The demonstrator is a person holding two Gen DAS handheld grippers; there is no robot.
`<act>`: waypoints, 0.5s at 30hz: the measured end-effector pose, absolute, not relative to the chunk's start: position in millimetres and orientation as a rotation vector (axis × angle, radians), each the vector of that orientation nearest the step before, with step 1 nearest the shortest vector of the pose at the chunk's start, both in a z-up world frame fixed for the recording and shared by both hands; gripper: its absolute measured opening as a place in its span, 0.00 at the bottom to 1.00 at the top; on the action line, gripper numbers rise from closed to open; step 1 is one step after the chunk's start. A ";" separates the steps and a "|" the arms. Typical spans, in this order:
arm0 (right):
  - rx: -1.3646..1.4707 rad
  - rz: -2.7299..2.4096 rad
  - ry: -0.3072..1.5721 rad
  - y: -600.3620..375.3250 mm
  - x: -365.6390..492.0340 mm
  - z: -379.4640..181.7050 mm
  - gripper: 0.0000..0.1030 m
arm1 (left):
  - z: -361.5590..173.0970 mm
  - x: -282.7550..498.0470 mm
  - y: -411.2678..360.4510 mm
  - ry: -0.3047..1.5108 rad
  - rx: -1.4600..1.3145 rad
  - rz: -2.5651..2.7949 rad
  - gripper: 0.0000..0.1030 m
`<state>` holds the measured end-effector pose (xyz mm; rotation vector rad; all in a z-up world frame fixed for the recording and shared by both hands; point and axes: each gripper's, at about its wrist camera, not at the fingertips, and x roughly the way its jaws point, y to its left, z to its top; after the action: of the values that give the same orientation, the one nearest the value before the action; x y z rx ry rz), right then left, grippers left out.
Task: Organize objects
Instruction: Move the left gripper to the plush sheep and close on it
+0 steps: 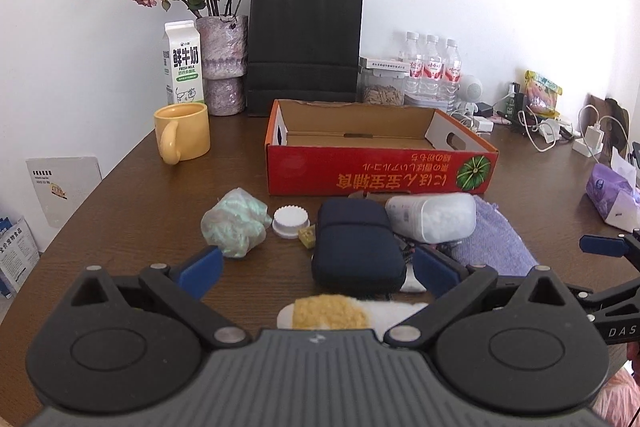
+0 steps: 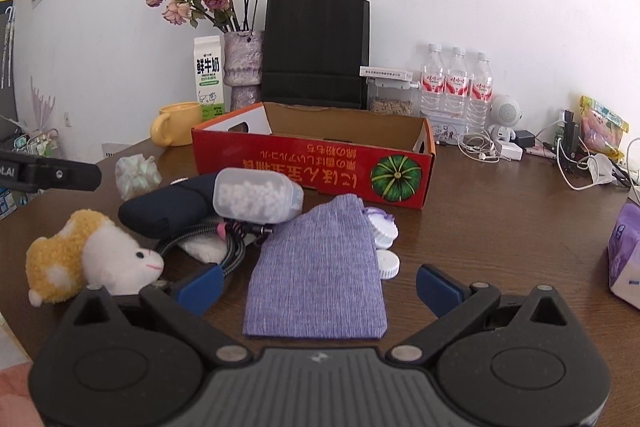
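- We see the left gripper (image 1: 316, 267) held low over the brown table (image 1: 132, 203), its blue-padded jaws spread wide with nothing between them.
- Straight ahead of it, between the pads, lies a navy zip case (image 1: 356, 247); a plush toy (image 1: 340, 311) sits just below the claw (mostly hidden by its body).
- Ahead and left lie a crumpled pale-green bag (image 1: 236, 227) and a white ribbed cap (image 1: 290, 221).
- Beyond the case, a clear container of white pellets (image 1: 434, 217) lies on its side, touching the case.
- Farther ahead stands the red cardboard box (image 1: 380, 171), open and empty.
- The right gripper (image 2: 318, 285) also hovers low, jaws wide apart and empty.
- A purple fabric pouch (image 2: 320, 275) lies flat between its pads; two white caps (image 2: 386, 243) sit just beside the pouch's right edge.
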<state>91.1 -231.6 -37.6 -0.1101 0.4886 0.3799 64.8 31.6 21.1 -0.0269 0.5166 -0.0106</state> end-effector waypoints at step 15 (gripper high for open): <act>-0.112 0.340 0.567 -249.2 72.0 -58.7 1.00 | -21.9 45.3 34.2 0.636 0.006 -0.020 1.00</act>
<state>72.0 -249.2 -58.7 -0.1115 0.5667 0.3399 45.3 34.2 -21.9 0.0065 0.6356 -0.0199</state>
